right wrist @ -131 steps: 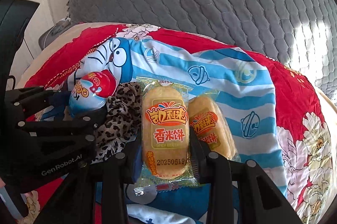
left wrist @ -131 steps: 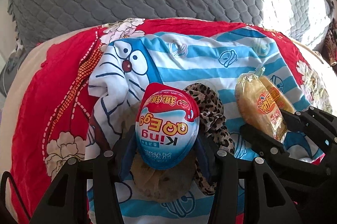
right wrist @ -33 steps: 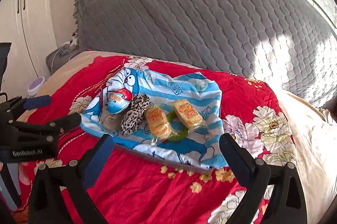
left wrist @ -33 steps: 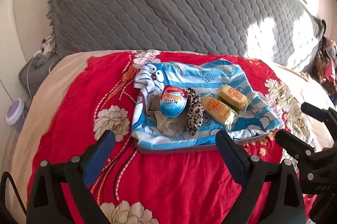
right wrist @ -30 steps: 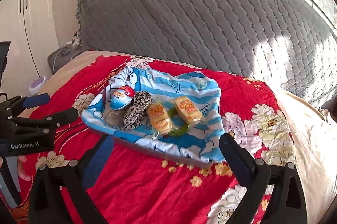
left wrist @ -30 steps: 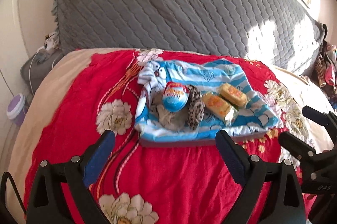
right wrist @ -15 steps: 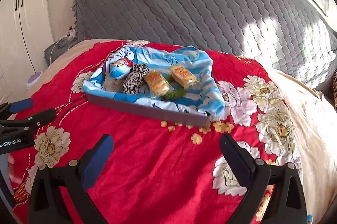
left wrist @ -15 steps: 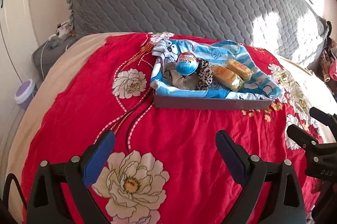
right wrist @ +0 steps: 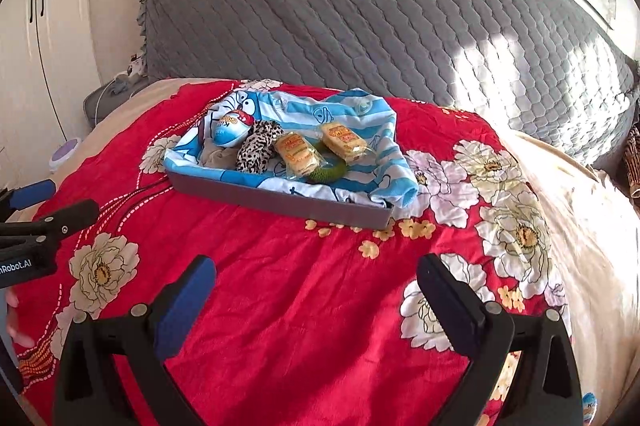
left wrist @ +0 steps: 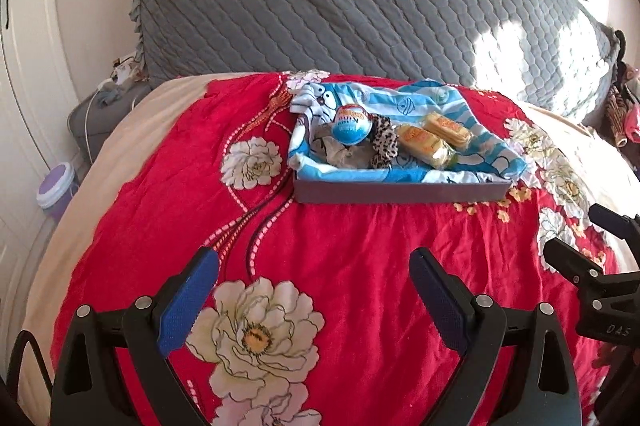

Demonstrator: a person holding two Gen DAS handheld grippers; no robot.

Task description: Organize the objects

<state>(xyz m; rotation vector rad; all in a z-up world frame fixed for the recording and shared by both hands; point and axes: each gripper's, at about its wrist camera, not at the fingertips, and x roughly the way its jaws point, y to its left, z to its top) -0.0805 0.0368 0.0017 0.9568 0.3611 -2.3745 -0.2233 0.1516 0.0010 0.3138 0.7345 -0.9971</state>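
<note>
- Left tool (left wrist: 314, 284): jaws spread wide, empty, held low over the red bedspread (left wrist: 340, 258), aimed at the tray (left wrist: 400, 191), well short of it.
- Right tool (right wrist: 316, 290): jaws spread wide, empty, level with the left, also well short of the tray.
- Tray: on the bed near the grey headboard (left wrist: 360, 5), long axis running left to right, lined with a blue striped cloth (left wrist: 432, 101).
- Contents, left to right: egg (left wrist: 351, 130), leopard scrunchie (left wrist: 382, 141), two snack packs (left wrist: 426, 145) lying side by side, long axes slanted away from the tools.
- Right view only: a green ring (right wrist: 326, 173) under the packs.
- Left view only: a purple-lidded container (left wrist: 56, 183) beside the bed.
</note>
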